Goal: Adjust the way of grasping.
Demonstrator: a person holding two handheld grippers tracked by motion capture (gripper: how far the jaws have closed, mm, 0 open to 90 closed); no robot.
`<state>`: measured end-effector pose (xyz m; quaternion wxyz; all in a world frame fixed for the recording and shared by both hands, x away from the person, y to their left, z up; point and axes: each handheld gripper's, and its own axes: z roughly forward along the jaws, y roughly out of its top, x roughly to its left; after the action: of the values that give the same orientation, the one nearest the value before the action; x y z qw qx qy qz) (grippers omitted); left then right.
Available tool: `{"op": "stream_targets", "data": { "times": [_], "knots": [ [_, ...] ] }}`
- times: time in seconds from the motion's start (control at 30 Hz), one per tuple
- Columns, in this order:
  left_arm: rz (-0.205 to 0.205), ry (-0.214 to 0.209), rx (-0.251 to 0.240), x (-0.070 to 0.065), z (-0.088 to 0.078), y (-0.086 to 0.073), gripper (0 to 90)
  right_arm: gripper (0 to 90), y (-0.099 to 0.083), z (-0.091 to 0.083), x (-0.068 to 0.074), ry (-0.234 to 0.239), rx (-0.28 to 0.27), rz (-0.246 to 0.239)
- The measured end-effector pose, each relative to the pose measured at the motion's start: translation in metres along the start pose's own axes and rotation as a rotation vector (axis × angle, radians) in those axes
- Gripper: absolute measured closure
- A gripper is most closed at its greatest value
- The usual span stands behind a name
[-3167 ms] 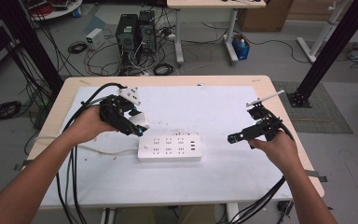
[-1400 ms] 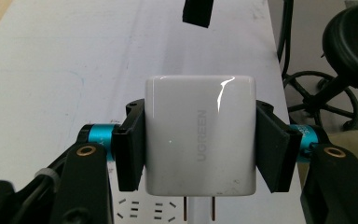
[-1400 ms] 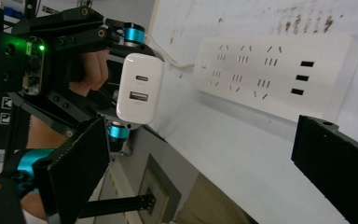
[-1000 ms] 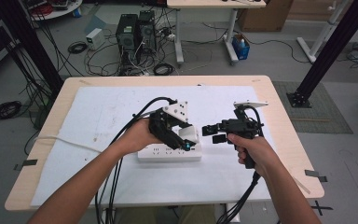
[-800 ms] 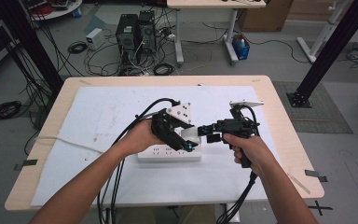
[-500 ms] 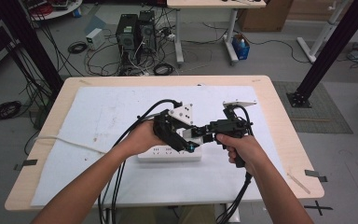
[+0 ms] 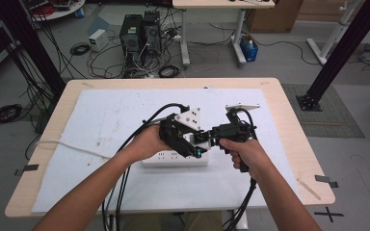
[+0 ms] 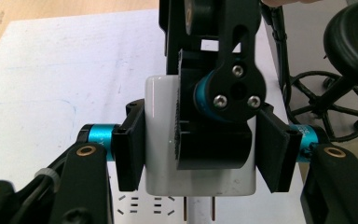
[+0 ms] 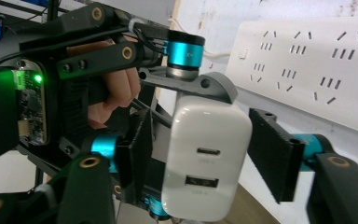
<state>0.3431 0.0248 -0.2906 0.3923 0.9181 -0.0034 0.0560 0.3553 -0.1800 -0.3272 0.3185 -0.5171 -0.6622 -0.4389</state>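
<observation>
Passing a white charger (image 9: 207, 161) between grippers above the power strip (image 7: 174, 158) at mid-surface looks like the step in hand: the left gripper (image 8: 200, 149) fingers clamp its sides, while the right gripper (image 9: 209, 154) fingers stand wide around it, needing to close next.

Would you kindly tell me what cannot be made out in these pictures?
Charger face, left gripper view: covered by the right gripper.
Prongs, left gripper view: cut off by the bottom edge.
Strip, high view: partly hidden under the left gripper; sockets too small.
</observation>
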Motion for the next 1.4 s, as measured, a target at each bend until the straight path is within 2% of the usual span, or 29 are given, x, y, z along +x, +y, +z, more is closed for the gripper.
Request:
{"op": "stream_targets", "data": {
  "times": [0.1,0.17,0.23,0.33,0.43,0.47,0.5,0.53,0.6,0.67,0.83,0.93,1.1,1.2,1.27,1.4],
  "knots": [
    [0.002,0.003,-0.006,0.0,0.0,0.0,42.5,44.6,0.0,0.0,0.0,0.003,0.002,0.007],
    [0.002,0.009,-0.005,0.0,0.0,0.0,42.5,50.5,-0.001,0.0,-0.001,0.014,0.005,0.026],
    [0.009,0.017,0.0,0.0,0.001,0.0,42.6,57.7,-0.001,0.0,-0.003,0.023,0.002,0.024],
    [0.027,0.03,0.009,-0.001,0.002,0.0,42.5,60.2,-0.002,0.0,-0.004,0.021,-0.001,0.034],
    [0.019,0.038,0.008,-0.001,0.003,0.001,42.1,61.8,-0.002,0.0,-0.007,0.037,-0.009,0.029],
    [0.0,0.038,0.002,0.0,0.003,0.001,39.7,62.0,-0.002,-0.001,-0.007,0.031,-0.013,0.024],
    [-0.02,0.048,0.009,0.001,0.003,0.001,30.9,62.1,-0.002,-0.001,-0.007,0.019,-0.02,0.017],
    [-0.031,0.049,0.015,0.001,0.002,0.0,26.2,62.1,-0.002,-0.003,-0.007,0.002,-0.025,0.011],
    [-0.034,0.052,0.039,0.003,-0.001,-0.004,26.0,62.2,-0.002,-0.006,-0.008,-0.04,-0.041,-0.005],
    [-0.059,0.057,0.068,0.005,-0.005,-0.009,22.1,62.2,-0.001,-0.011,-0.008,-0.096,-0.051,-0.03],
    [-0.116,0.062,0.132,0.013,-0.021,-0.028,21.9,62.2,0.001,-0.024,-0.005,-0.21,-0.061,-0.108],
    [-0.175,0.047,0.174,0.019,-0.03,-0.041,21.8,62.2,0.004,-0.031,-0.001,-0.277,-0.053,-0.148],
    [-0.231,0.045,0.26,0.025,-0.046,-0.061,21.8,62.2,0.007,-0.043,0.008,-0.368,-0.031,-0.204],
    [-0.258,0.042,0.309,0.028,-0.057,-0.071,21.7,62.2,0.009,-0.049,0.015,-0.414,-0.016,-0.255],
    [-0.281,0.056,0.324,0.029,-0.064,-0.078,21.8,62.2,0.01,-0.054,0.019,-0.445,-0.004,-0.298],
    [-0.299,0.072,0.375,0.033,-0.079,-0.09,21.7,62.2,0.012,-0.062,0.025,-0.515,0.023,-0.35]
  ]
}}
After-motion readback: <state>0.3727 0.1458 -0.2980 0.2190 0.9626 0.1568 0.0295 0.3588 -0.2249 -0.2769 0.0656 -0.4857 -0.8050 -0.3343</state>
